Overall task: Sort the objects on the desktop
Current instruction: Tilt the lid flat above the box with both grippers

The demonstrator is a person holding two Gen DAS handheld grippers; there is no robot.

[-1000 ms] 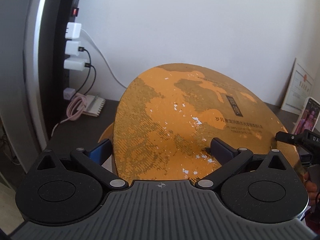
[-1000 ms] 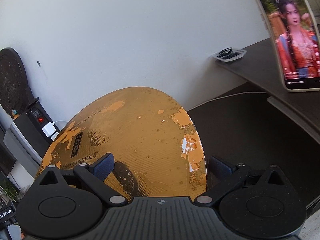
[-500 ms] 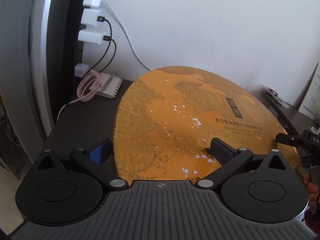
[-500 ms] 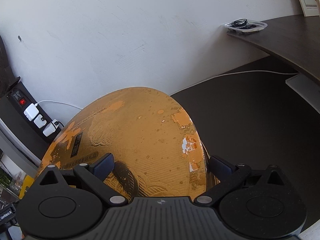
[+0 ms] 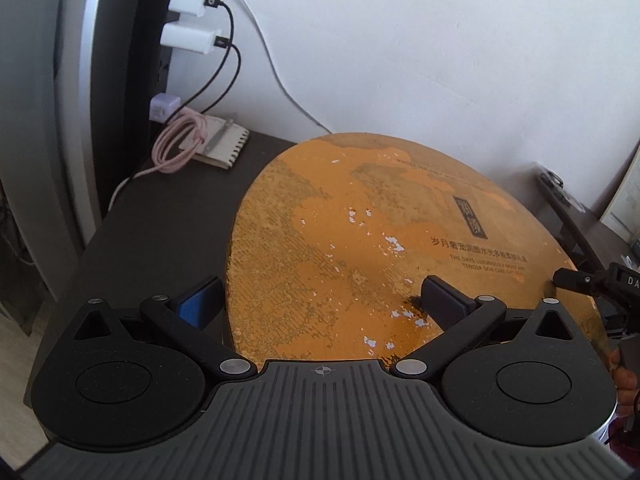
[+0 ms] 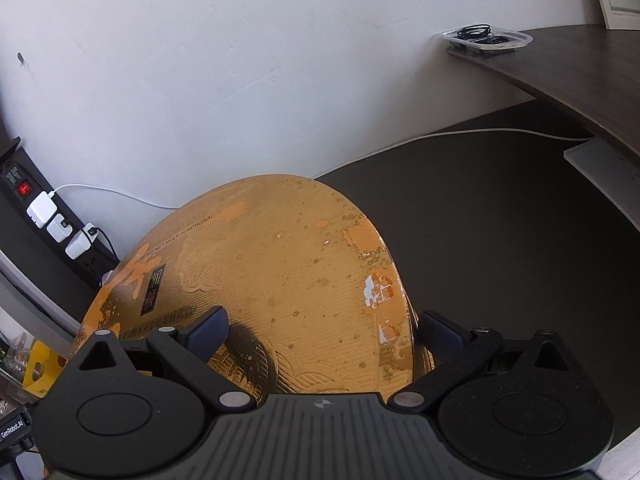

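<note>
Grippers, my left [image 5: 320, 300] and right [image 6: 324, 330], each clamped one edge of the round orange box [image 5: 400, 240] above the desk [image 5: 168, 224].

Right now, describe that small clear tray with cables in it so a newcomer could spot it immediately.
Start at the white wall and follow it right to the raised dark wooden shelf above the desk. At the shelf's wall end sits the clear plastic tray. It alone is see-through and holds a tangle of black cables, unlike the white chargers plugged in far left.
</note>
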